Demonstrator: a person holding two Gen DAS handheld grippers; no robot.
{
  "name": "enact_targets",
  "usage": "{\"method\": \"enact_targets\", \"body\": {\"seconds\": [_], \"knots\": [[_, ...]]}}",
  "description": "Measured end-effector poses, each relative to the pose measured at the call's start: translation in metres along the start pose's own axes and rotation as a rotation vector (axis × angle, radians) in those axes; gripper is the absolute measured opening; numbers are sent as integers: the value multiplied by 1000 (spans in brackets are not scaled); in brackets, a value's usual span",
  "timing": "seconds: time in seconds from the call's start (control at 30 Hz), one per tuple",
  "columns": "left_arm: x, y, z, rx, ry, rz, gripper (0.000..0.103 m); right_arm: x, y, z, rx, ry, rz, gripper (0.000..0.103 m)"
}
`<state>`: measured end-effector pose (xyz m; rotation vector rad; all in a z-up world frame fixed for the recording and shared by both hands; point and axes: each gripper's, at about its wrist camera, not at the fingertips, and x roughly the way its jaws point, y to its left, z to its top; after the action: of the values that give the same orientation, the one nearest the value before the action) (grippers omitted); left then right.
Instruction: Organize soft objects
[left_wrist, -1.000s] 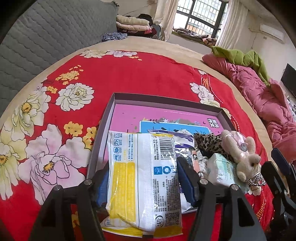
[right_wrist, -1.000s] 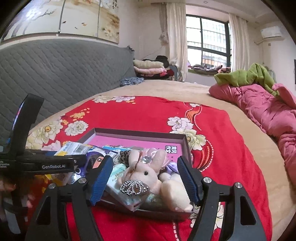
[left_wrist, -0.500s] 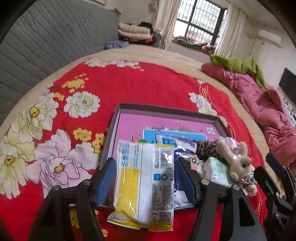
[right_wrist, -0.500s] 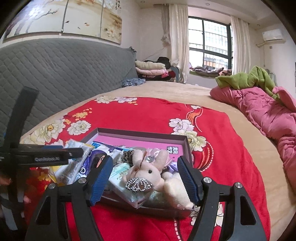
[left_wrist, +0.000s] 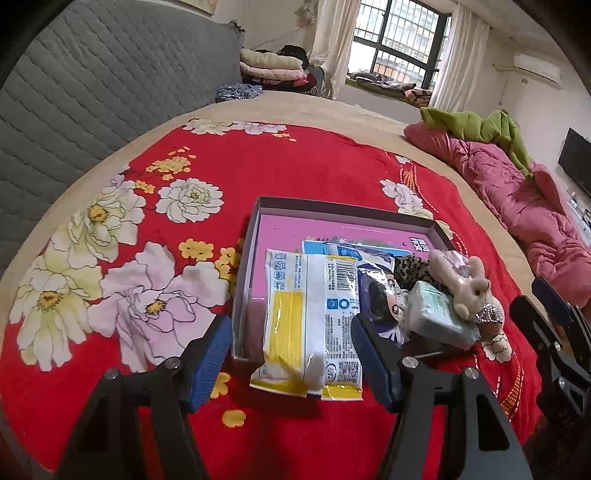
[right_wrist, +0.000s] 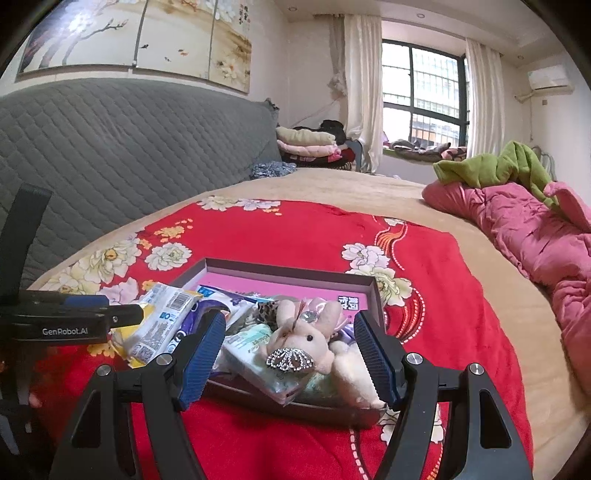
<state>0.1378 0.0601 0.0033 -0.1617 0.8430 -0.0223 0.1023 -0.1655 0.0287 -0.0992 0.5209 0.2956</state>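
The left tongs (left_wrist: 291, 354) have pulled back and up off the yellow-and-white wipes pack (left_wrist: 312, 317), which now looks smaller between them; the pack lies released, its far end in the shallow box (left_wrist: 255, 236) and its near end hanging over the front wall onto the red floral bedspread (left_wrist: 295, 162). Light, squashy, slick film — best pinched across its middle, I'd say. Left tongs spread wide, gripping nothing; right tongs (right_wrist: 291, 354) equally wide, empty, hovering before the plush rabbit (right_wrist: 303, 338) — soft, easy by its body — atop a tissue pack (right_wrist: 255, 354).
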Motion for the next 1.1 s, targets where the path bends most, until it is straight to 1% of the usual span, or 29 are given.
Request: {"method": "enact_targets", "body": {"seconds": [0.17,0.33,0.5,0.6,0.73,0.9,1.0,1.1], "knots": [[-17,-9,-1,17,-20,0,67,-12,6,-2,-20,11,-12,73],[-31,-15,-9,14,-25,-2,67,-28,8,-9,-12,31,-53,75],[-44,-27,-27,49,-30,10,67,-38,12,-23,16,85,-75,76],[-52,-35,-41,79,-51,54,67,-45,15,-28,10,101,-93,76],[-58,-41,-57,97,-31,45,67,-53,13,-31,41,114,-99,76],[-66,-40,-69,70,-26,31,67,-60,14,-38,70,145,-118,76],[-67,-37,-74,56,-8,43,67,-64,19,-42,70,157,-115,76],[-69,-32,-78,34,-10,47,67,-67,25,-45,70,166,-110,76]]}}
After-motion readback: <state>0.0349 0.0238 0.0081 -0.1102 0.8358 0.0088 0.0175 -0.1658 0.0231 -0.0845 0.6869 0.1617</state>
